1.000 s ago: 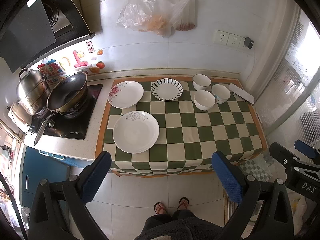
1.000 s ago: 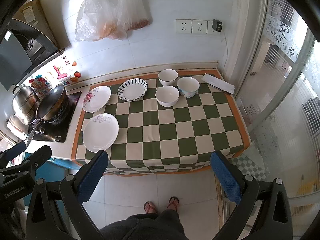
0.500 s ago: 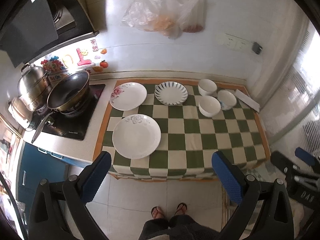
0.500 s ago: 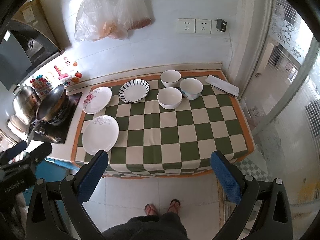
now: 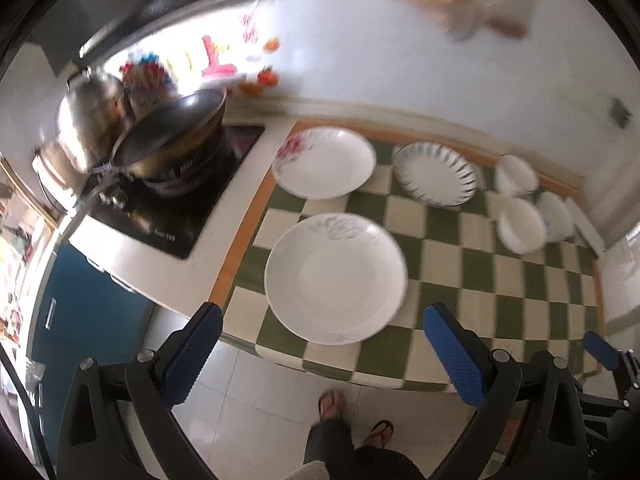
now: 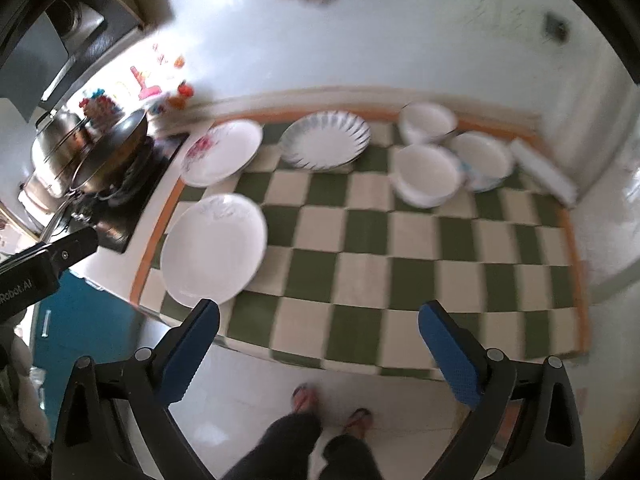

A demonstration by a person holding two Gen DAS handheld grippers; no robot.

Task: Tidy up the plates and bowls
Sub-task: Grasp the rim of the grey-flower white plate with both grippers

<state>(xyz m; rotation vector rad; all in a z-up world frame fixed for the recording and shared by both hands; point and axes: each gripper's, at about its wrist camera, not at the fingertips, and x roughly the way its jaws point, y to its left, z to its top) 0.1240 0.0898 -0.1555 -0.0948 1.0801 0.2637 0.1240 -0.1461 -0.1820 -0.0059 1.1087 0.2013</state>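
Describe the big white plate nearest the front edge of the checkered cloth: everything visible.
The big white plate is round, glossy and ceramic-looking, with a faint grey floral print near its far rim and nothing on it. It lies flat and right side up on the green-and-cream checkered cloth, near the front left corner, apart from the pink-flowered plate behind it. Nothing else touches it; the open left hand-held gripper hovers just in front. Motion blur hides finer detail.

We see a worktop [image 6: 400, 240] under a green-and-cream checked cloth [image 6: 360, 264]. On the cloth lie a plain white plate [image 5: 335, 278] near the front left, a flowered plate [image 5: 325, 162] and a striped plate [image 5: 436, 173] behind it, and three bowls [image 6: 428, 174] clustered at the back right. A hob [image 5: 188, 196] sits on the left.
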